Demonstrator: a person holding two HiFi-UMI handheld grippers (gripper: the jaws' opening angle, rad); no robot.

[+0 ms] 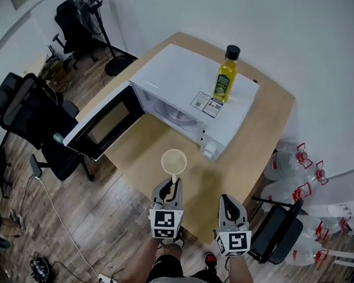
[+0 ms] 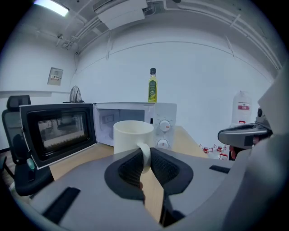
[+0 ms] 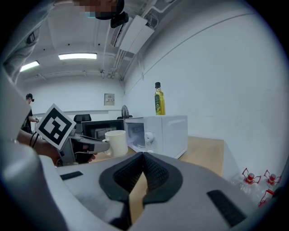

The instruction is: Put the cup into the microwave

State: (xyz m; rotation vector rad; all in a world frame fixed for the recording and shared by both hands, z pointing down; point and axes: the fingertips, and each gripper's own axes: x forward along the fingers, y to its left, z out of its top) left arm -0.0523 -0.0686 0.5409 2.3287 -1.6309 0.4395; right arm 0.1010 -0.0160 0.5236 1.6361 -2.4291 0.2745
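While gripped handle-first, the cup [image 1: 174, 161] stands upright.

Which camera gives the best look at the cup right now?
The left gripper view: the cup is close and centred, its handle pinched in the left gripper. The head view shows mainly its open top from above; the right gripper view shows it small, off to the left.
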